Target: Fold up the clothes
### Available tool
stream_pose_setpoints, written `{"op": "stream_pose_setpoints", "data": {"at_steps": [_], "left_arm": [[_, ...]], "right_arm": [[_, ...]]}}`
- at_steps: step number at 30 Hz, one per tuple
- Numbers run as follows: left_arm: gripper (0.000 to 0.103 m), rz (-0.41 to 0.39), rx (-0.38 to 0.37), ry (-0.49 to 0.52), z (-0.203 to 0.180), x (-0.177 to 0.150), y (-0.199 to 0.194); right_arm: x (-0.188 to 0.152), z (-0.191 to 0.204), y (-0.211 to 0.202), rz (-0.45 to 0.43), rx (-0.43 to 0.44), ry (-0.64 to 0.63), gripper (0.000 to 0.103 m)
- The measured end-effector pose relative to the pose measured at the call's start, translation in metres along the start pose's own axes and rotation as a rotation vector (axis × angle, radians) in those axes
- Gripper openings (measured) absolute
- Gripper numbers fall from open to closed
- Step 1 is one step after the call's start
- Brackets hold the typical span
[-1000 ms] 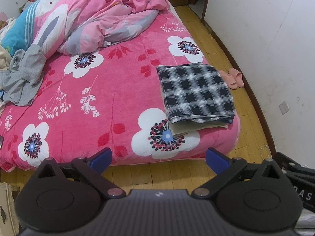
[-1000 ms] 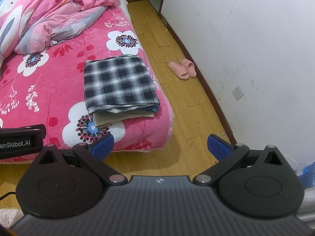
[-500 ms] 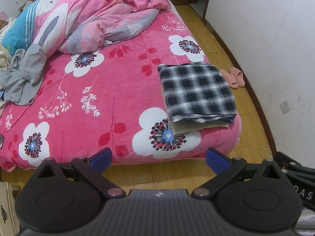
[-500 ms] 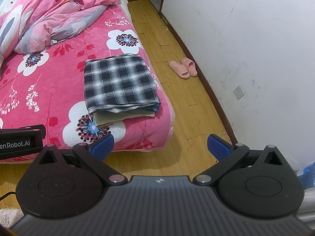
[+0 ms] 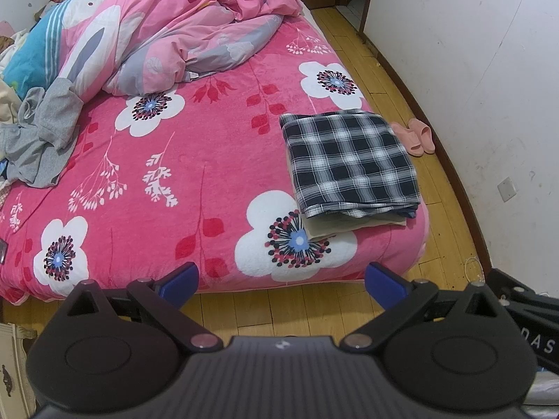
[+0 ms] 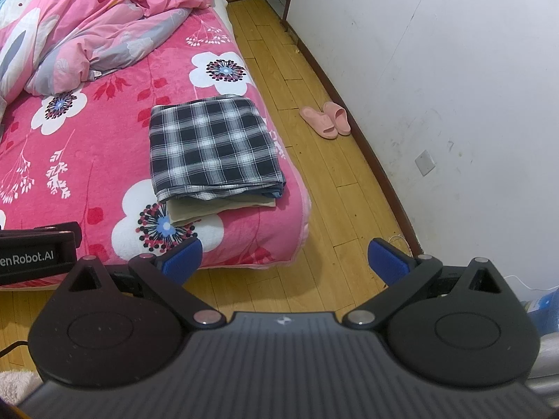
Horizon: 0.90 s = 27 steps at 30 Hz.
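Looking through the left wrist camera, I held the left hand-held gripper (image 5: pixel 281 281) over the wooden floor (image 5: pixel 279 310) at the foot of the bed (image 5: pixel 195 160), its blue fingers (image 5: pixel 180 279) spread wide apart with nothing between them. On the bed's pink flowered cover, near the right corner at the foot, lay a folded plaid garment (image 5: pixel 349 164), stacked on a folded beige garment (image 5: pixel 335 227) whose edge stuck out beneath it on the near side. A crumpled grey garment (image 5: pixel 38 139) lay unfolded at the bed's left edge, well apart from the stack. A rumpled pink quilt (image 5: pixel 181 31) was heaped at the far end. A pair of pink slippers (image 5: pixel 414 136) sat on the floor beside the wall (image 5: pixel 471 52), to the right of the bed. Part of the other gripper's black body showed at the lower right edge.

From the right wrist camera, I had the right hand-held gripper (image 6: pixel 284 260) over the floor (image 6: pixel 325 216) too, off the bed's right corner, fingers (image 6: pixel 183 256) also wide apart and empty. The plaid garment (image 6: pixel 209 146) sat ahead and to the left, on the beige one (image 6: pixel 209 209), close to the bed's (image 6: pixel 70 146) right edge. The slippers (image 6: pixel 326 122) lay side by side near the wall (image 6: pixel 436 70), and the quilt (image 6: pixel 97 14) filled the far left.
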State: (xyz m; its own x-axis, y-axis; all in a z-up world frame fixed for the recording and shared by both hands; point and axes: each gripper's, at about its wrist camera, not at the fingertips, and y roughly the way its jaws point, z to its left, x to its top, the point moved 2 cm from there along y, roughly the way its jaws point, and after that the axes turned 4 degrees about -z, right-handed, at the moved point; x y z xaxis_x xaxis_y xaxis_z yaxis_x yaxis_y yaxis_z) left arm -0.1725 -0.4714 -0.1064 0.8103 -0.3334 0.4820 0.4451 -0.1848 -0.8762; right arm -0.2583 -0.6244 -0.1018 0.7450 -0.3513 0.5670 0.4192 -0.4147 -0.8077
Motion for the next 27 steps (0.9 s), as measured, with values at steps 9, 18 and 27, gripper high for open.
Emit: {"op": "stream_pose_setpoints", "data": {"at_steps": [9,18,27], "left_arm": [[0.102,0.001,0.0,0.0,0.0001,-0.0003,0.0001],[0.102,0.002,-0.001,0.001,0.0005,-0.0002,0.0],[0.102,0.001,-0.003,0.006,0.0022,-0.0022,-0.0014]], "right_arm": [[0.0001,0.0006,0.0001,0.0,-0.001,0.001,0.101],[-0.0001,0.0015,0.0,0.0,-0.003,0.001,0.101],[0.002,0.0001,0.0,0.0,-0.001,0.001,0.101]]}}
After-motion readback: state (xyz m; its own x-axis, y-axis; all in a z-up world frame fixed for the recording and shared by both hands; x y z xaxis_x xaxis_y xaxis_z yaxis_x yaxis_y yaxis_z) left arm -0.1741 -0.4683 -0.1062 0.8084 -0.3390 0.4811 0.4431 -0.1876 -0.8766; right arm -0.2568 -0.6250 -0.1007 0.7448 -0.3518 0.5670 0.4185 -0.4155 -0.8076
